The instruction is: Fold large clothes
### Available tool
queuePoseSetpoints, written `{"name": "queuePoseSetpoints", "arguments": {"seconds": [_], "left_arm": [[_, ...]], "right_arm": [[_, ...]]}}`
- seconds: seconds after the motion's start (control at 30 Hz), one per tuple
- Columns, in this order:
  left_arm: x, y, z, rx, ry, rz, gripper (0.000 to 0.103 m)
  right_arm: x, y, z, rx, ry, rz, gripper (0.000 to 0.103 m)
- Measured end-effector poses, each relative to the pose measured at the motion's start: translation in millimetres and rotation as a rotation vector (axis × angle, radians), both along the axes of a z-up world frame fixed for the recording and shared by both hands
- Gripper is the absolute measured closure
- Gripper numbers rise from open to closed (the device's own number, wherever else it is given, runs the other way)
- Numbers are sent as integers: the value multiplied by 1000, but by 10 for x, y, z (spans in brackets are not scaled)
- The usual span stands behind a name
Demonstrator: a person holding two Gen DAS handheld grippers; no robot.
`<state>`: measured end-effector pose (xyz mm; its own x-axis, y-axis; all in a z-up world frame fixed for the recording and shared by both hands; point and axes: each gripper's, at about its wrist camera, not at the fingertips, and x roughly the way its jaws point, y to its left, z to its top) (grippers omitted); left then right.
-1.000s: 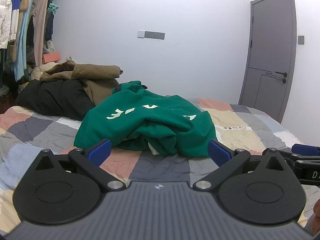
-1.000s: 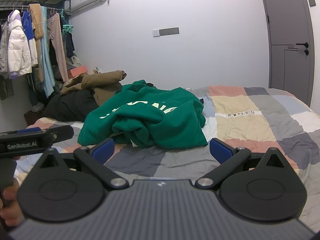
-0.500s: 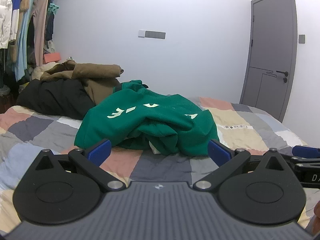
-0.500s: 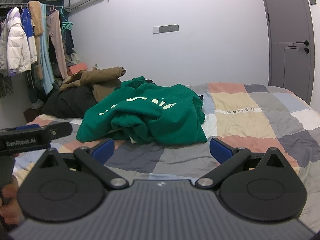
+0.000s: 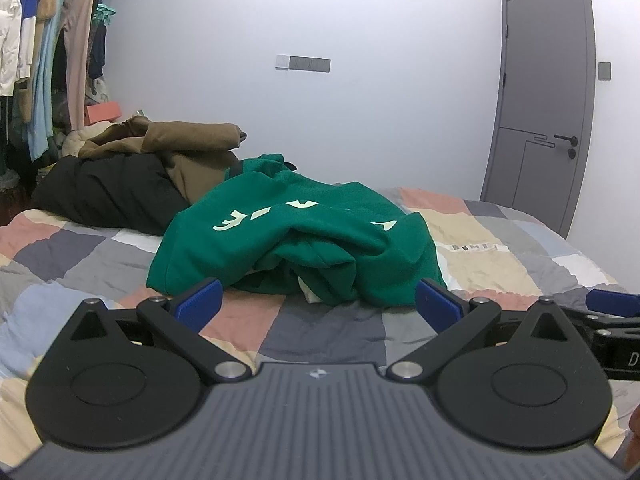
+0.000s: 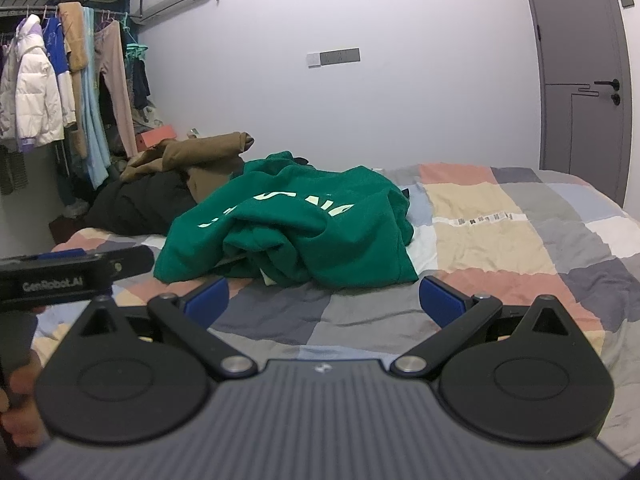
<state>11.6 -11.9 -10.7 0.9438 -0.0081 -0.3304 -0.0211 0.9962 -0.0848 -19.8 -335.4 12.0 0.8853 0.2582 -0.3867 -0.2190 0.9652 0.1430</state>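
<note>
— On the bed [image 5: 100,248], where does the sweatshirt lie?

— The green sweatshirt [image 5: 296,236] sits crumpled in a heap on the patchwork cover, pale letters showing across its upper folds. Behind it, toward the wall, are a black garment [image 5: 108,192] and a brown garment [image 5: 180,140] piled on top of that.

— And the tools, how do they stand to it?

— Both hang just short of it, above the cover. The left gripper [image 5: 318,306] has its blue fingers [image 5: 200,302] spread wide with nothing between them; the near hem of the sweatshirt lies just beyond the fingertips, roughly centred in the gap. The right gripper [image 6: 325,298] is likewise spread and empty, with the heap ahead and slightly to its left.

— Do they touch the cloth?

— No; a strip of grey and pink cover shows between tips and hem in both views.

— Anything else?

— A hand [image 6: 18,408] grips the left tool's handle at the edge of the right view. Clothes [image 6: 60,92] hang on a rail at the left, and a grey door [image 5: 540,120] is shut at the right.
</note>
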Motion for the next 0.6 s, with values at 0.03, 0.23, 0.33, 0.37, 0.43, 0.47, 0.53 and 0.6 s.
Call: {"name": "queuePoseSetpoints", "arguments": {"seconds": [0.03, 0.23, 0.33, 0.37, 0.43, 0.47, 0.53, 0.6], "left_arm": [[7, 0, -4, 0, 2, 1, 0], [37, 11, -27, -3, 10, 1, 0], [55, 24, -34, -3, 12, 0, 0], [64, 30, -38, -3, 14, 1, 0], [90, 41, -50, -6, 19, 1, 0], [104, 48, -58, -9, 22, 0, 0], [131, 58, -73, -13, 28, 0, 0], [160, 66, -90, -16, 32, -1, 0]], "right_arm": [[-1, -2, -1, 1, -1, -2, 0], [16, 2, -41, 4, 12, -4, 0], [17, -12, -53, 12, 18, -5, 0], [18, -17, -54, 14, 19, -7, 0], [20, -18, -62, 16, 21, -12, 0], [24, -19, -70, 17, 23, -14, 0], [40, -20, -85, 20, 30, -17, 0], [60, -31, -109, 25, 38, -19, 0]]}}
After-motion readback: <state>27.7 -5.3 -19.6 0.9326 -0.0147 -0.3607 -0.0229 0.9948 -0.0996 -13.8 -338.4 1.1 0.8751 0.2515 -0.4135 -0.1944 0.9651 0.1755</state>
